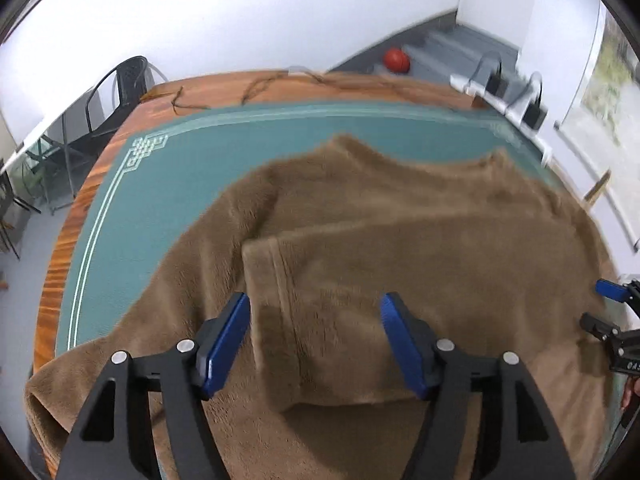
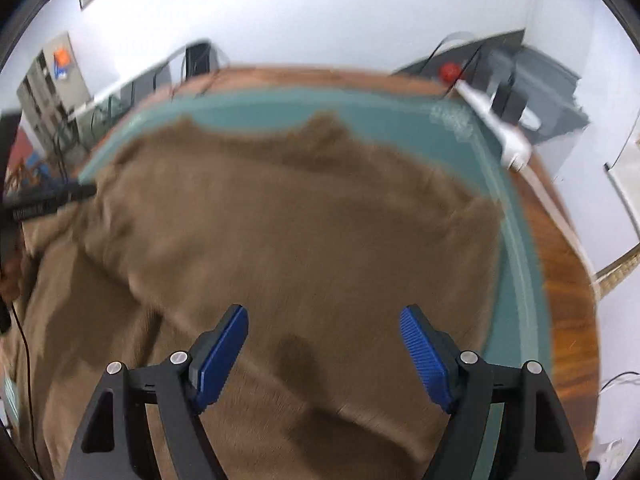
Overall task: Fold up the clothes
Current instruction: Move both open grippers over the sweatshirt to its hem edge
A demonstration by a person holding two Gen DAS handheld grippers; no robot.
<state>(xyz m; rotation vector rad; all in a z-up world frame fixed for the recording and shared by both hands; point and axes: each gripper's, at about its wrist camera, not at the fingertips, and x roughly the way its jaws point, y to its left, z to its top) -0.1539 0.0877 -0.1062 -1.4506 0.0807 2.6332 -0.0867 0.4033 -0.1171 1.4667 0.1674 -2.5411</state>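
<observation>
Chair (image 1: 120, 96): black, metal frame, far left, beside the table's far-left corner.

Table (image 1: 60, 264): reddish wood, edge showing around the mat on the left and far sides.

Mat (image 1: 168, 184): green, pale line border with a knot pattern at its far-left corner; lies flat on the table.

Sweater (image 1: 360, 216): brown, fleecy, spread over the middle and near part of the mat, collar toward the far side. One sleeve is folded in across the body, its cuff (image 1: 264, 256) lying on top near the middle. The near-left edge hangs past the table's near-left corner.

Left gripper (image 1: 316, 340): black frame, blue pads, jaws wide apart, poised over the folded sleeve; whether the pads touch the cloth cannot be told. Nothing is clamped.

Right gripper (image 2: 324, 344): same build, jaws wide apart above the sweater's right half, gripping nothing; view blurred.

Ball (image 1: 397, 61): red, far right, on grey steps (image 1: 452, 46).

Power strip (image 2: 496, 128): white, black plugs in it, along the table's far-right edge.
</observation>
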